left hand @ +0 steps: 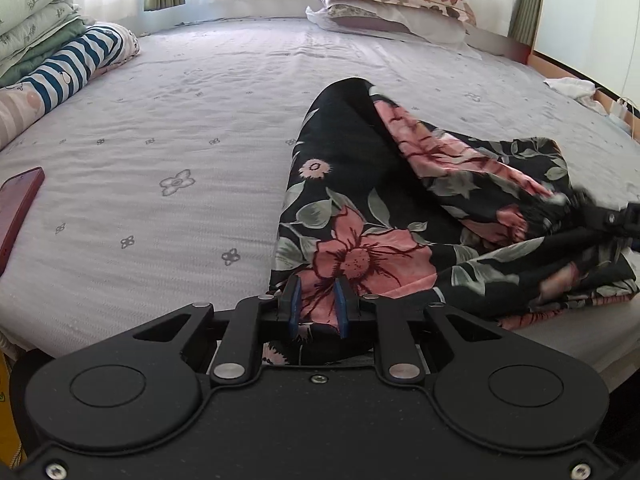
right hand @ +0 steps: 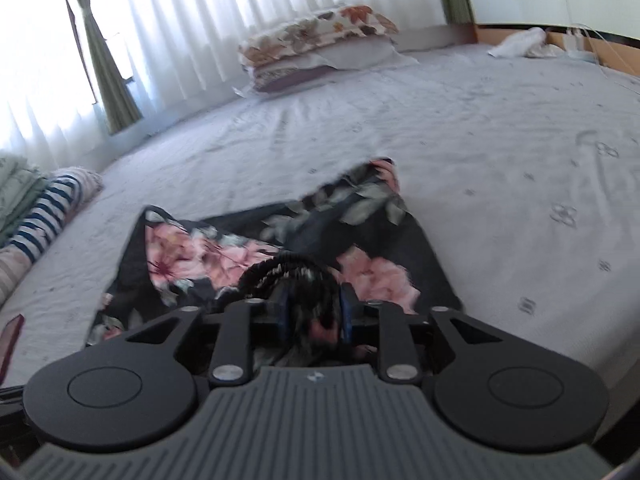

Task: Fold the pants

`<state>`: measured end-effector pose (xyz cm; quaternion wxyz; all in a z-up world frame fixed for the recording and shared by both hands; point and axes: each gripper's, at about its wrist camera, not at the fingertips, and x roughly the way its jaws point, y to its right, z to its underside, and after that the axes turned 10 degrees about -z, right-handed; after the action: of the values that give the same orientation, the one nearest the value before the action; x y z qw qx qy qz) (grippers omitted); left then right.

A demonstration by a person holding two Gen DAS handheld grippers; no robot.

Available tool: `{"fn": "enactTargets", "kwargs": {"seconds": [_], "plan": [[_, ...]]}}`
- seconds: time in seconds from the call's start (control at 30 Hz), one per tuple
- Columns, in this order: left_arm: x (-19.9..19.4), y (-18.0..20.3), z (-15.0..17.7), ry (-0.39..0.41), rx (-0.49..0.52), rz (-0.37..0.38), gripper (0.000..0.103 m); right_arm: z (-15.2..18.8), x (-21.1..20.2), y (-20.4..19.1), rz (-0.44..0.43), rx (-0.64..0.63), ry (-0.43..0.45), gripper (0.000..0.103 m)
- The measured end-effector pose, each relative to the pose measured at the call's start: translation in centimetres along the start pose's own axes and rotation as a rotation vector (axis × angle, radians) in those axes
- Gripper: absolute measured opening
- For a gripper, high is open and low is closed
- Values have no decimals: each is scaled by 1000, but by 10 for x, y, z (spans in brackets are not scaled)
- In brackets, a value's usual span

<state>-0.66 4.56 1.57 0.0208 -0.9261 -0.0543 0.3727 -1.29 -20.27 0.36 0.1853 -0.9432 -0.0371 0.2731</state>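
Pants [left hand: 360,216], black with pink flowers and grey-green leaves, lie partly folded on the pale lilac bed sheet [left hand: 168,128], occupying the lower centre and right of the left wrist view and the lower centre of the right wrist view.

Nearest, at the bottom centre of the left wrist view, the left gripper [left hand: 319,304] has its blue-padded jaws drawn close on the near edge of the fabric, a narrow strip of pink flower print showing between the pads. In the right wrist view, blurred by motion, the right gripper [right hand: 312,314] holds the gathered elastic waistband [right hand: 280,270] between its jaws at a moderate gap; whether the pads press on it cannot be told. The same gripper appears as a dark bracket at the right edge of the left wrist view, at the bunched cloth.

A red phone [left hand: 18,204] lies at the left edge. Farther, upper left, a striped pillow [left hand: 76,64] and folded green quilts [left hand: 36,12]. Farthest, upper centre, stacked floral pillows [left hand: 392,0] before white curtains [right hand: 224,20].
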Motion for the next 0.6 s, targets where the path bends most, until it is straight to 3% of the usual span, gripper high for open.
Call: {"fn": "enactTargets", "kwargs": {"seconds": [0.1, 0.27, 0.4, 0.5, 0.6], "plan": [[-2, 2, 1, 3, 9, -4, 18, 6, 6, 6, 87, -40, -43, 67], [-11, 0, -3, 14, -15, 27, 19, 4, -14, -6, 101, -153, 34, 75], [-18, 0, -8, 40, -20, 41, 19, -1, -20, -40, 29, -352, 94, 86], [-15, 5, -7, 38, 9, 24, 19, 4, -1, -67, -46, -484, 36, 89], [-8, 6, -4, 4, 12, 22, 19, 17, 32, -85, -62, -593, -84, 89]]}}
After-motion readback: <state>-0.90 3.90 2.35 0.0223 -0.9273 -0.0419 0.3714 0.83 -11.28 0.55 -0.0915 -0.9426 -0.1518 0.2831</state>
